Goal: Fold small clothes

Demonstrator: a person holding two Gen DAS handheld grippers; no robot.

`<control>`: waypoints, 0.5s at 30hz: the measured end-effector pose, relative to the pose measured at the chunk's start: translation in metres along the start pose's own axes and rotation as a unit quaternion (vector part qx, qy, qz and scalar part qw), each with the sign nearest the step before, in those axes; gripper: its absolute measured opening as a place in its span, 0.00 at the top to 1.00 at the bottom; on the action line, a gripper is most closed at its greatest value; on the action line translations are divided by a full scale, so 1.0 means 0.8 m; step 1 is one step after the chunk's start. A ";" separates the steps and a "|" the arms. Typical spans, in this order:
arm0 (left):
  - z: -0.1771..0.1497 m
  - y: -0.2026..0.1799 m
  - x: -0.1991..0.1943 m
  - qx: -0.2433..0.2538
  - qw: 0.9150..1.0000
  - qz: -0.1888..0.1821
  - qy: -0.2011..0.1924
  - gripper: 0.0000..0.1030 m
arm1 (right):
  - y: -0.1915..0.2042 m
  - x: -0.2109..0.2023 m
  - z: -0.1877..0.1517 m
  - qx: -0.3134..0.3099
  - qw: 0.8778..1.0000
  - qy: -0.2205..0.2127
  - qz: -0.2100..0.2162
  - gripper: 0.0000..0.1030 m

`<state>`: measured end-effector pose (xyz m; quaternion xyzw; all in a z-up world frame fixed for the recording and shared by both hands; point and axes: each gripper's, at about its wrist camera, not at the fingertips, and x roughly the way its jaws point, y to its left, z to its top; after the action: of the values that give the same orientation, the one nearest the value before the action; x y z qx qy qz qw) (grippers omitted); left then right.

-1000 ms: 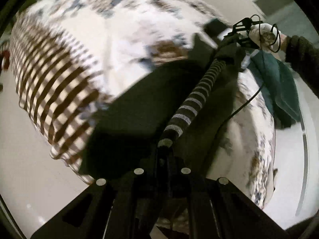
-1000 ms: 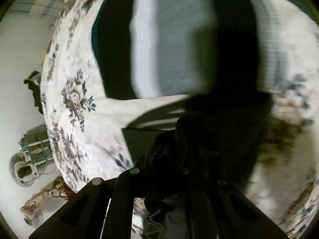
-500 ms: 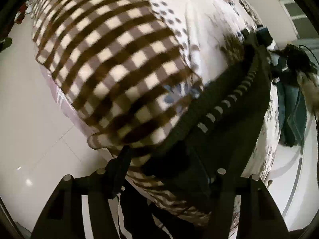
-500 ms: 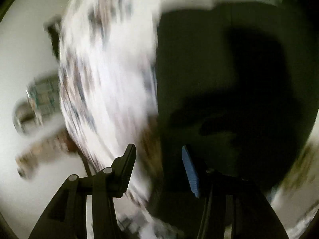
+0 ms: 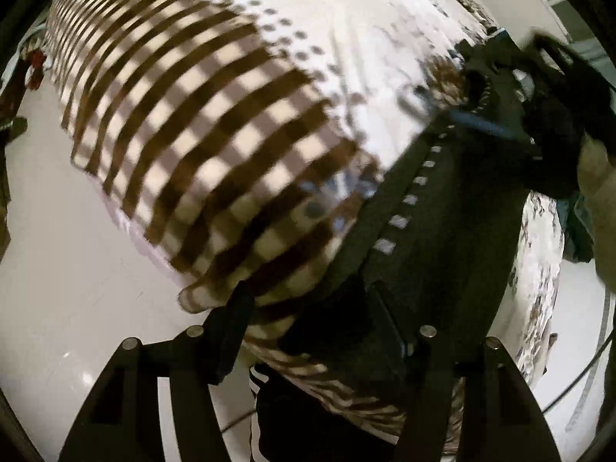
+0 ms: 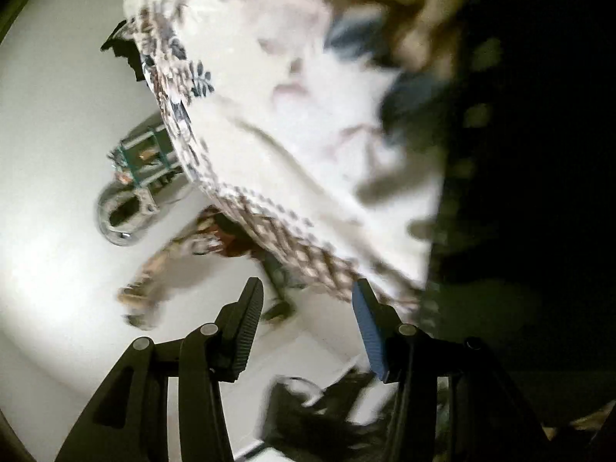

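Both jaws spread, nothing pinched: left gripper (image 5: 319,331) over the dark garment (image 5: 442,238) lying on the bed (image 5: 346,38), right gripper (image 6: 308,319) off its edge. Smooth flat before regripping a corner.

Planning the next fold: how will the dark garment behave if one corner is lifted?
The dark garment lies limp along the bed, so it will probably droop and trail. Its striped knit trim suggests some stretch. Likely light, unlikely to slip.

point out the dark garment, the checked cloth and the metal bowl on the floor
dark garment (image 5: 442,238): left wrist view, middle of its body
checked cloth (image 5: 215,146): left wrist view, centre of the checks
metal bowl (image 6: 123,217): right wrist view, its rim
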<state>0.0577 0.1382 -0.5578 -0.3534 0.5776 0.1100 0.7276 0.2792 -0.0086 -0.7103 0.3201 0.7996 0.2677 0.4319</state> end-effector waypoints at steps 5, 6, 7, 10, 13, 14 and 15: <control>-0.002 -0.036 0.024 0.046 0.999 0.014 0.006 0.43 | -0.050 -0.090 -0.057 -0.039 0.988 -0.087 -0.118 0.50; -0.002 -0.040 0.033 0.053 0.998 0.021 0.015 0.43 | -0.067 -0.107 -0.072 -0.033 0.984 -0.101 -0.144 0.48; -0.003 -0.041 0.044 0.055 0.998 0.027 0.028 0.43 | -0.088 -0.119 -0.087 -0.024 0.979 -0.109 -0.173 0.47; -0.004 -0.042 0.043 0.054 0.998 0.022 0.030 0.45 | -0.155 -0.136 -0.135 0.023 0.974 -0.109 -0.198 0.47; 0.000 -0.049 0.014 0.067 0.997 0.036 0.031 0.45 | -0.210 -0.140 -0.179 0.068 0.975 -0.105 -0.183 0.47; 0.002 -0.051 0.002 0.070 0.997 0.034 0.028 0.43 | -0.223 -0.142 -0.190 0.073 0.975 -0.106 -0.182 0.47; 0.006 -0.051 -0.011 0.071 0.997 0.029 0.025 0.43 | -0.235 -0.145 -0.203 0.077 0.975 -0.109 -0.180 0.47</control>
<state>0.0818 0.1135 -0.5334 -0.2866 0.6122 0.0806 0.7325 0.1358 -0.2418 -0.7039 0.2304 0.8105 0.0863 0.5316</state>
